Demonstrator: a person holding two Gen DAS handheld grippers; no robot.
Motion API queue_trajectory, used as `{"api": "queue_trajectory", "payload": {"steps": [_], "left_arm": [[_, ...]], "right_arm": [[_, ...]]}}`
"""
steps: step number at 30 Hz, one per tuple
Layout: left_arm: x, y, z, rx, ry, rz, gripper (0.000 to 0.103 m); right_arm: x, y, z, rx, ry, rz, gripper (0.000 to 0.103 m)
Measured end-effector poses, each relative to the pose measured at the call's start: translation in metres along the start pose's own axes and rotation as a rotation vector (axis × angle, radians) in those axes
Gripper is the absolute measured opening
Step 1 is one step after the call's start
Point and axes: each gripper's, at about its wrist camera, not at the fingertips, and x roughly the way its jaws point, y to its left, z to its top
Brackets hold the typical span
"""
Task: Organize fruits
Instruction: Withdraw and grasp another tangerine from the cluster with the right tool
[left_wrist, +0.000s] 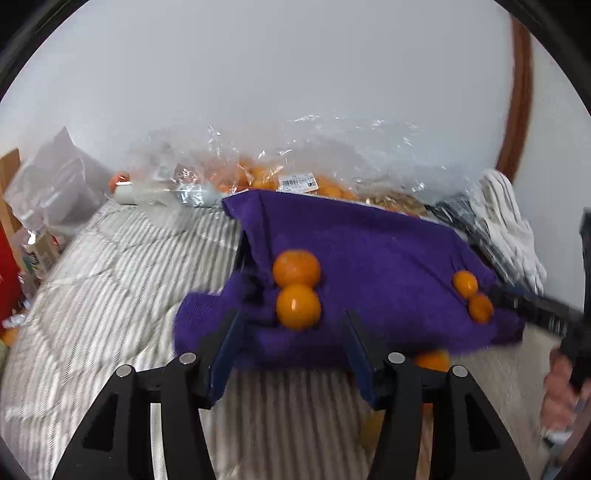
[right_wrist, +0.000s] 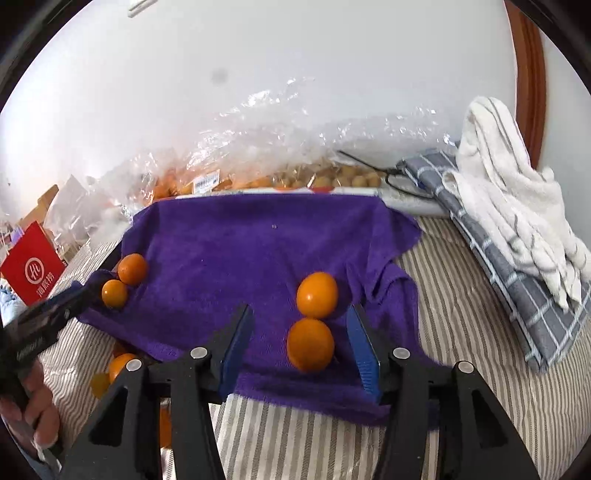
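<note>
A purple towel (left_wrist: 369, 258) (right_wrist: 240, 251) lies spread on the striped bed. Two pairs of oranges rest on it. In the left wrist view, my left gripper (left_wrist: 293, 317) is open, and the near orange (left_wrist: 298, 306) of one pair sits loose just past its fingertips; the second orange (left_wrist: 296, 268) is behind it. In the right wrist view, my right gripper (right_wrist: 299, 312) is open, with one orange (right_wrist: 311, 345) lying free between its fingers, nearer the right pad, and another orange (right_wrist: 317, 295) beyond it. Each gripper shows at the edge of the other's view.
A clear plastic bag of oranges (left_wrist: 295, 181) (right_wrist: 207, 182) lies against the wall behind the towel. More oranges (right_wrist: 122, 365) peek from under the towel's near edge. A white towel (right_wrist: 509, 184) on a grey checked cloth (right_wrist: 517, 295) lies right; a red box (right_wrist: 33, 266) stands left.
</note>
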Motion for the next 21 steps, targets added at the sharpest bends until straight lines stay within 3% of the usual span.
{"api": "queue_trajectory", "payload": {"steps": [6,12,16,21], "left_arm": [[-0.023,0.017,-0.027,-0.004,0.076,-0.044,0.057],[-0.028,0.044,-0.044,-0.092,0.155,0.018,0.060],[-0.039,0.057,-0.050,-0.158,0.123,-0.016,0.062],[-0.039,0.065,-0.054,-0.196,0.138,0.002,0.065]], "right_arm": [[-0.019,0.014,-0.020,-0.005,0.016,0.016,0.053],[-0.038,0.049,-0.047,-0.093,0.024,0.039,0.053],[-0.044,0.069,-0.061,-0.131,0.050,0.090,0.053],[-0.035,0.090,-0.071,-0.171,0.104,0.120,0.053]]}}
